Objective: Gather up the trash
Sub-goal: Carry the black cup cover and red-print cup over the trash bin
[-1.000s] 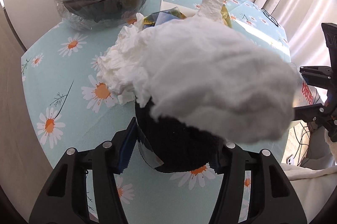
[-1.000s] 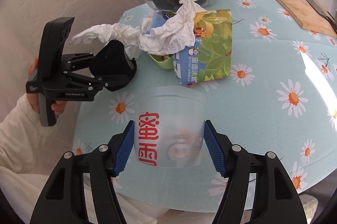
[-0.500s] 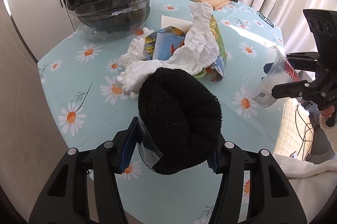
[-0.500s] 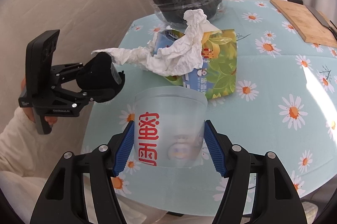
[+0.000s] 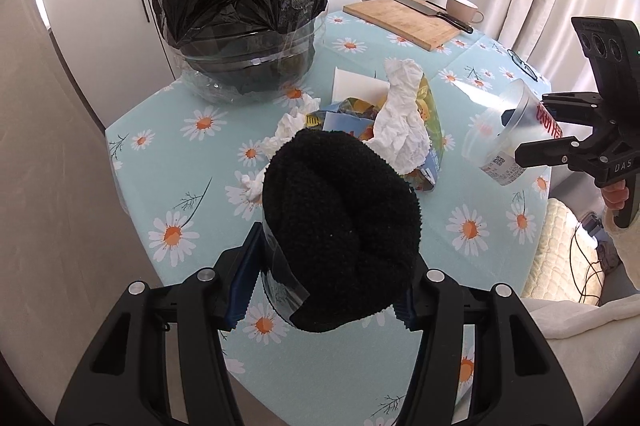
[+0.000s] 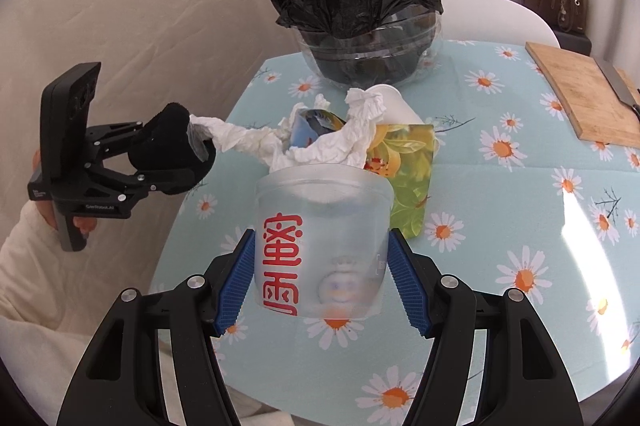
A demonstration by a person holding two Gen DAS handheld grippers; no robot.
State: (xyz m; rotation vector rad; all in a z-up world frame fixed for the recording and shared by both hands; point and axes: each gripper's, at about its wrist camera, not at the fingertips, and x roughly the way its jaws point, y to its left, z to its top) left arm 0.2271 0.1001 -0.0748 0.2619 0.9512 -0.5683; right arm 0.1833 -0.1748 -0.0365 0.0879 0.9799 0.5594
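My left gripper (image 5: 326,290) is shut on a black fuzzy bundle (image 5: 340,226) with clear plastic under it, held above the table's near edge. A crumpled white tissue (image 6: 256,137) trails from the bundle to the trash pile. My right gripper (image 6: 322,282) is shut on a clear plastic cup (image 6: 322,242) with red characters, also seen in the left wrist view (image 5: 500,137). The pile holds crumpled tissue (image 5: 402,117) and colourful snack bags (image 6: 404,165). The bin (image 5: 244,25) is a clear bowl lined with a black bag, at the table's far side.
A round table with a daisy cloth (image 5: 192,153) carries everything. A wooden cutting board (image 5: 404,21) with a knife and a cup (image 5: 462,7) lie at the far right. Glasses (image 5: 520,63) lie near the right edge. A white chair (image 6: 496,17) stands behind the bin.
Both grippers have risen and pulled back from the pile. The tissue that covered the left view has dropped away and now trails from the black bundle. Both grips are unchanged.
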